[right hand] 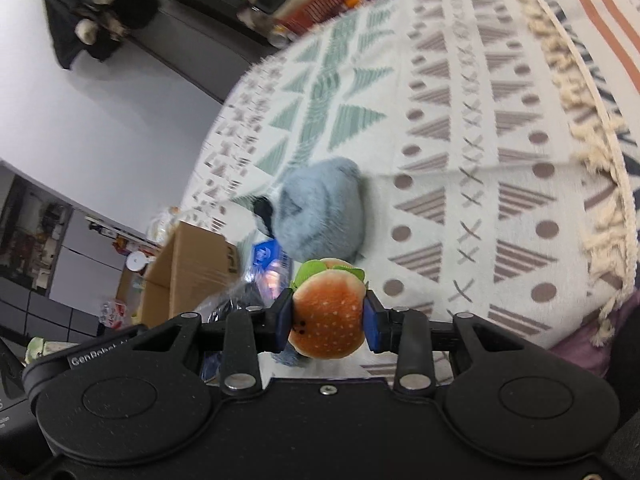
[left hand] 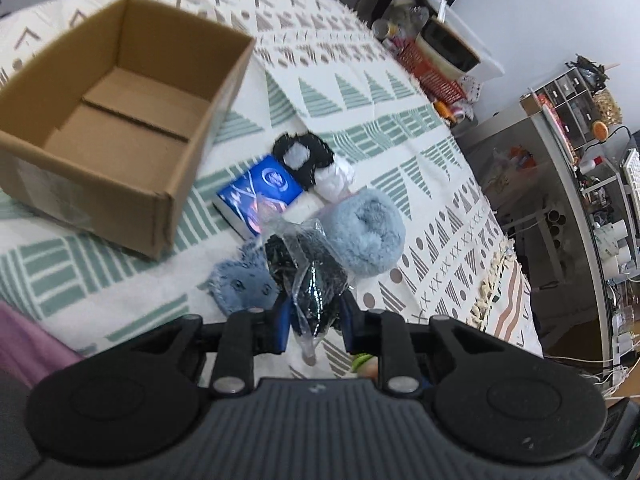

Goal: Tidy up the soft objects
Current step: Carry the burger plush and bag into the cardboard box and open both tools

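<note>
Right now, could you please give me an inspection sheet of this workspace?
Surface: patterned blanket with green and brown triangles, fringed at its edge.
Job's things: open cardboard box, nothing seen inside; fluffy blue plush, blue packet, black-and-white soft item and small blue fuzzy piece lie beside the box.
Clutter: red basket and containers beyond the blanket.
Grippers: left gripper shut on a clear bag of dark items; right gripper shut on a burger plush.
Cables: white leads on the floor at right.
Surroundings: shelving with drawers, white wall.
</note>
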Available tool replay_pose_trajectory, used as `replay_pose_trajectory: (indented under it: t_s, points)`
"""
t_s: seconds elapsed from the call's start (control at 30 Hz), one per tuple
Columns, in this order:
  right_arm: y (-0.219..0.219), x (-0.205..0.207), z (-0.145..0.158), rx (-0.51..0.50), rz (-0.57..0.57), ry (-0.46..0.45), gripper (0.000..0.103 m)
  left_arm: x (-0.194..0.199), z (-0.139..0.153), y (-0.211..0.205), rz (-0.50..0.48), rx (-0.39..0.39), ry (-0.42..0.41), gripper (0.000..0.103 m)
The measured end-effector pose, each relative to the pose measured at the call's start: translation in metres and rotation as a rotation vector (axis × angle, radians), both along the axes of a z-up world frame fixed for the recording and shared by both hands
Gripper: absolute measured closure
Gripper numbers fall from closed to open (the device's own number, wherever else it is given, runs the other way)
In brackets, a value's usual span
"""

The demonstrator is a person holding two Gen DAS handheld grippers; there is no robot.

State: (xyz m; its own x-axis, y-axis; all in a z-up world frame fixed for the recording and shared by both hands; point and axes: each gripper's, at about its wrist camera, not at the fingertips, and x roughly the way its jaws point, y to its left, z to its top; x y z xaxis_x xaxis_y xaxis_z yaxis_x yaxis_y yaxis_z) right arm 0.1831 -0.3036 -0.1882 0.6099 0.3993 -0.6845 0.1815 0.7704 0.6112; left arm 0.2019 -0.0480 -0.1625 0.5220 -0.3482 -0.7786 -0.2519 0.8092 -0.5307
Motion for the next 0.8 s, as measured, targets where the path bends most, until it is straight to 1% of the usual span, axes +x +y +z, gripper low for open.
replay_pose_trajectory:
  t_s: [0.43, 0.6, 0.67, 0.8]
  points:
    - [0.022, -0.001, 0.021, -0.066, 0.054, -0.119, 0.068, -0.02, 0.033, 0.03, -0.004, 0.108, -0.095, 0.079]
    - [0.035, 0.001, 0.035, -0.1, 0.082, -0.205, 0.068, -0.022, 0.041, 0.044, 0.006, 0.162, -0.118, 0.079]
    - [0.041, 0.003, 0.042, -0.105, 0.093, -0.24, 0.068, -0.023, 0.043, 0.052, 0.012, 0.167, -0.125, 0.079]
    - [0.053, 0.008, 0.051, -0.12, 0.109, -0.27, 0.068, -0.026, 0.051, 0.066, 0.033, 0.203, -0.144, 0.079]
